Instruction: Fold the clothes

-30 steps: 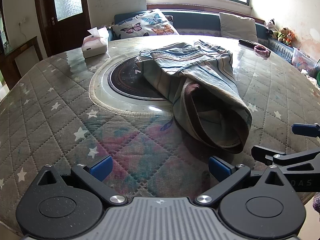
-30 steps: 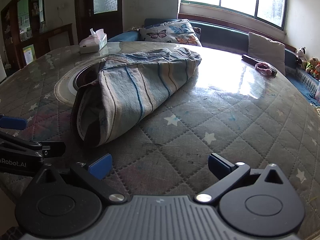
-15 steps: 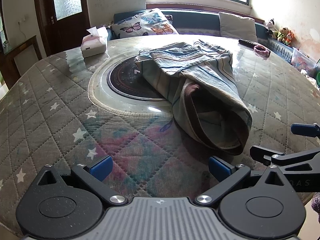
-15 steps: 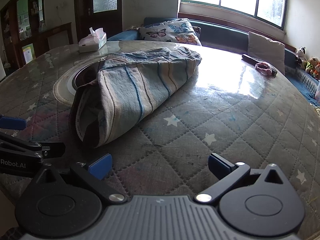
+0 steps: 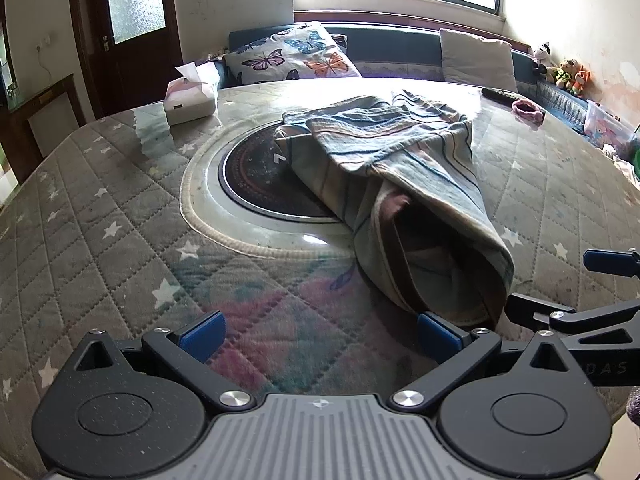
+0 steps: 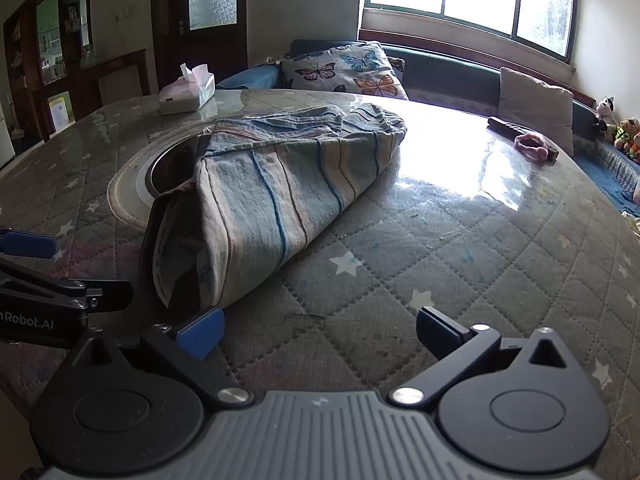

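Note:
A striped blue and beige garment point(image 5: 404, 176) lies loosely folded over itself on the round quilted table point(image 5: 100, 216), its near open end facing me. In the right wrist view the garment point(image 6: 272, 196) lies ahead to the left. My left gripper point(image 5: 320, 334) is open and empty, low over the table near the garment's near end. My right gripper point(image 6: 318, 330) is open and empty, just right of that end. Each gripper shows at the edge of the other's view, the right one in the left wrist view point(image 5: 592, 292) and the left one in the right wrist view point(image 6: 48, 276).
A dark round hotplate point(image 5: 260, 172) is set in the table's middle, partly under the garment. A tissue box point(image 5: 190, 98) stands at the far left. A remote point(image 6: 516, 130) and pink hair band point(image 6: 530, 146) lie at the far right. A bench with cushions point(image 5: 288, 54) runs behind.
Both grippers have edged slightly forward toward the garment's near end. The garment has not moved and both grippers stay open.

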`<state>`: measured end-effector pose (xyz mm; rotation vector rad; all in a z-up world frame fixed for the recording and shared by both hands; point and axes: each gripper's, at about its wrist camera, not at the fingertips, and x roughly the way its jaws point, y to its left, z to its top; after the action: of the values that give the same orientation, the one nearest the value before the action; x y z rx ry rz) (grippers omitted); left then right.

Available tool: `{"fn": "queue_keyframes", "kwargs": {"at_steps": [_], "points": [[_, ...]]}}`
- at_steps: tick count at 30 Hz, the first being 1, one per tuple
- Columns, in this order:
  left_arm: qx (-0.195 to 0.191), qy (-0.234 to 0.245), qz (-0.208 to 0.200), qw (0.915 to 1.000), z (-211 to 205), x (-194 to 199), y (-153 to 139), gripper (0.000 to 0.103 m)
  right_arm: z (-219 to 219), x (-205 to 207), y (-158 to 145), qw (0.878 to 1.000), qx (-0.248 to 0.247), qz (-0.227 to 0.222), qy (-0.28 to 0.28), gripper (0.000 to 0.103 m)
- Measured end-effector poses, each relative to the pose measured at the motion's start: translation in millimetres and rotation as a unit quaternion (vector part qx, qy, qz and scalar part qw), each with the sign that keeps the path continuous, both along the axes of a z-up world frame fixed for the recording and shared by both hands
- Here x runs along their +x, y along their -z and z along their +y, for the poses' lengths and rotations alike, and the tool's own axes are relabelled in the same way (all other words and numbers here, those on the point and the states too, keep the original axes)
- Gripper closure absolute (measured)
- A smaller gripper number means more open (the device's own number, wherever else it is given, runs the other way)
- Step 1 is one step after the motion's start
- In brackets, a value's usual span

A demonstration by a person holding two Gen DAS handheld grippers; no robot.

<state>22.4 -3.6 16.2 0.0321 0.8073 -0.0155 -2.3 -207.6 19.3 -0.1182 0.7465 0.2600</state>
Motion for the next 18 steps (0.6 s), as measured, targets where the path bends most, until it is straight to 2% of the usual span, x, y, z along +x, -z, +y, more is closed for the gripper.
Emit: {"fn": "queue_keyframes", "kwargs": {"at_steps": [11,18], "points": [[-0.008,-0.007,-0.011,0.9999,18.3,19.7,-13.4,0.000,9.9,24.9,-26.8,1.000,0.000,-0.019,-0.025,0.001],[-0.017,-0.026,-0.018,0.9994,39.1,32.3,-17.4,0.000,28.3,58.7,-45.6,0.998,0.000,-0.028,-0.048,0.004]]}}
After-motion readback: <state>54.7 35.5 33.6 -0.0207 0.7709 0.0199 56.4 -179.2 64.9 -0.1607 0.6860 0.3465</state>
